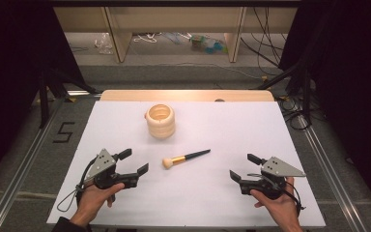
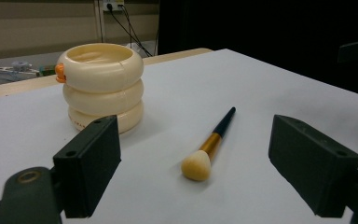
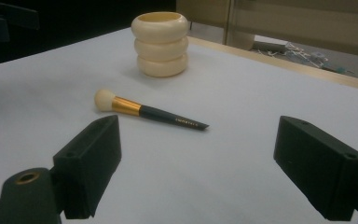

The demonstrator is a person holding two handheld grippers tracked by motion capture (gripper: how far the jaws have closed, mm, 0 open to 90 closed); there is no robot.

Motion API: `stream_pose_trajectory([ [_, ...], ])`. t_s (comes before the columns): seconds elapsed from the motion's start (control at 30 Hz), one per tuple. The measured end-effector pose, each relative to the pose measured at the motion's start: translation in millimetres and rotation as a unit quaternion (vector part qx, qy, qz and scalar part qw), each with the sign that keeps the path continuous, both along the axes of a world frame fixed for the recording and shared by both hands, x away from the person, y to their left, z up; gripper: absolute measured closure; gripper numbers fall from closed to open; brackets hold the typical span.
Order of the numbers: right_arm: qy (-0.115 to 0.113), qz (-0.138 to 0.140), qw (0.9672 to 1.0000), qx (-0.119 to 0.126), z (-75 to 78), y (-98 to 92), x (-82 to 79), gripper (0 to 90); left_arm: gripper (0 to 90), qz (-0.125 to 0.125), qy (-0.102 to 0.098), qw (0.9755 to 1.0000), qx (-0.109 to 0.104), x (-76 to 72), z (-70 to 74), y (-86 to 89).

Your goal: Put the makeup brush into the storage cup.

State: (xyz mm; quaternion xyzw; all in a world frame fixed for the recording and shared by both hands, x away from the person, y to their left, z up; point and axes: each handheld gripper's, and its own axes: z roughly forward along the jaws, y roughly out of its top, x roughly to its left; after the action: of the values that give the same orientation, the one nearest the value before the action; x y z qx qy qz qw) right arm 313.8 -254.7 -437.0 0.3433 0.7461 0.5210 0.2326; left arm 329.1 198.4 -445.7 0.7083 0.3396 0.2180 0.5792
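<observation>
A makeup brush (image 1: 184,158) with a cream head, gold ferrule and dark handle lies flat on the white table (image 1: 188,203), its head pointing left. Behind it stands a cream ribbed cup (image 1: 160,121), upright and hollow. My left gripper (image 1: 134,162) rests low at the front left, open, with nothing between its jaws. In the left gripper view the brush (image 2: 208,147) lies just ahead between the jaws and the cup (image 2: 103,84) stands to the left. My right gripper (image 1: 241,166) sits at the front right, open and empty. The right gripper view has the brush (image 3: 147,111) and cup (image 3: 161,44) ahead.
The white sheet covers a wooden table whose far edge (image 1: 188,94) shows behind the cup. Dark curtains flank both sides. Cables and shelf legs (image 1: 121,43) lie on the floor beyond. A metal rail (image 1: 24,159) runs along the left side.
</observation>
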Motion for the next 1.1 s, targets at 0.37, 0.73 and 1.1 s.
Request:
stream_pose_trajectory([
  [0.37,-0.001,0.000,0.9999,-0.010,-1.9,-0.6,1.8,16.5,16.7,-0.007,0.007,0.9999,0.005,0.3,-1.7,-5.6],
  [0.73,0.010,0.009,0.9997,-0.018,-0.6,1.5,5.4,20.6,16.7,-0.006,0.003,0.9999,0.011,-1.4,-2.4,-3.7],
  [1.1,0.020,0.031,0.9982,-0.047,2.2,12.6,17.7,22.4,16.8,-0.003,0.003,0.9999,0.014,-3.2,-3.3,-1.4],
])
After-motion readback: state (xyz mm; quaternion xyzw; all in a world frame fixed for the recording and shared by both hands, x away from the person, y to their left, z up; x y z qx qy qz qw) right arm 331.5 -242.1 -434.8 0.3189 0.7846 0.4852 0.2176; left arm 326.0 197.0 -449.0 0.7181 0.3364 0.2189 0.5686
